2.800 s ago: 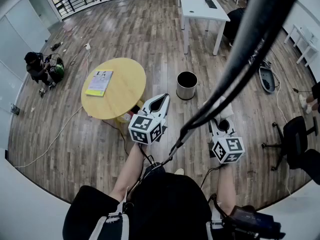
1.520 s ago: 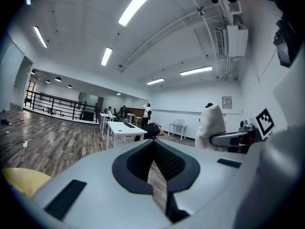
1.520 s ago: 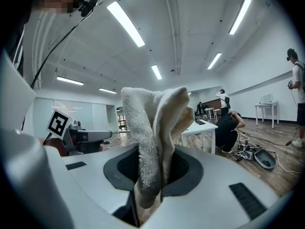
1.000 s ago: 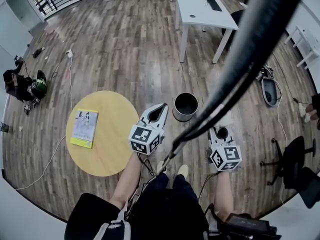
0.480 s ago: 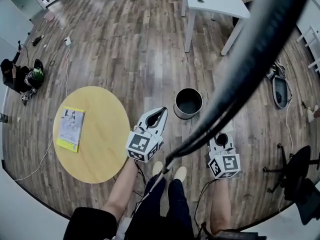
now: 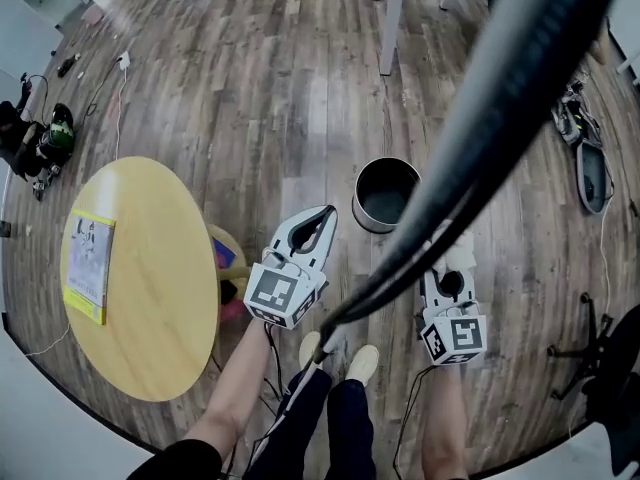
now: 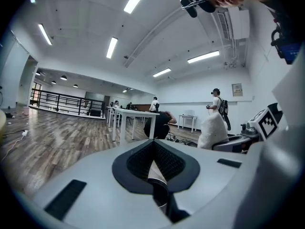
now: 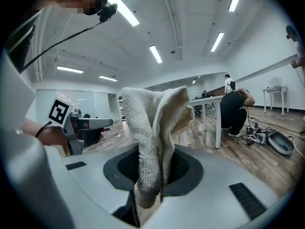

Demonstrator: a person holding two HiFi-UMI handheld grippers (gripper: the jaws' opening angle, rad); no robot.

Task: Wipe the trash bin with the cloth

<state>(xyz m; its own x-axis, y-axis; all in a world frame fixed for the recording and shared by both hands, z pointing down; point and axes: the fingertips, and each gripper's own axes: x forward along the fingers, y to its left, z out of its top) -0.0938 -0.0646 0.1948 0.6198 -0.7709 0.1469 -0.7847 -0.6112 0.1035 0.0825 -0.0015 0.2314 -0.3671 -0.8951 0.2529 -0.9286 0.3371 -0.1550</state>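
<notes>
Plainly the coming move turns on where the trash bin (image 6: 386, 196) lies from the right gripper (image 6: 446, 274), since that one carries the cloth (image 6: 463, 257): the bin is ahead of it and off to its left, well below it on the wooden floor (image 6: 250, 78), while the gripper points roughly level across the room, so neither gripper view shows the bin for certain. The right gripper's jaws are closed on the cloth (image 8: 155, 128), a thick white towelling fold that stands up out of the jaws and flops over at the top. The left gripper (image 6: 327, 211) has its jaws brought together with nothing between them (image 7: 153, 143); the bin lies ahead of it and to its right, and in the head view its tips look closer to the bin's rim than the right gripper's do, though the difference in height cannot be read. The bin stands upright, its long axis vertical and its mouth open to the ceiling: a round container with a pale metal wall, no lid, dark inside and seemingly empty. My judgement is that the cloth hand must drop and swing left and forward to meet the wall or rim, and wiping has not yet begun
</notes>
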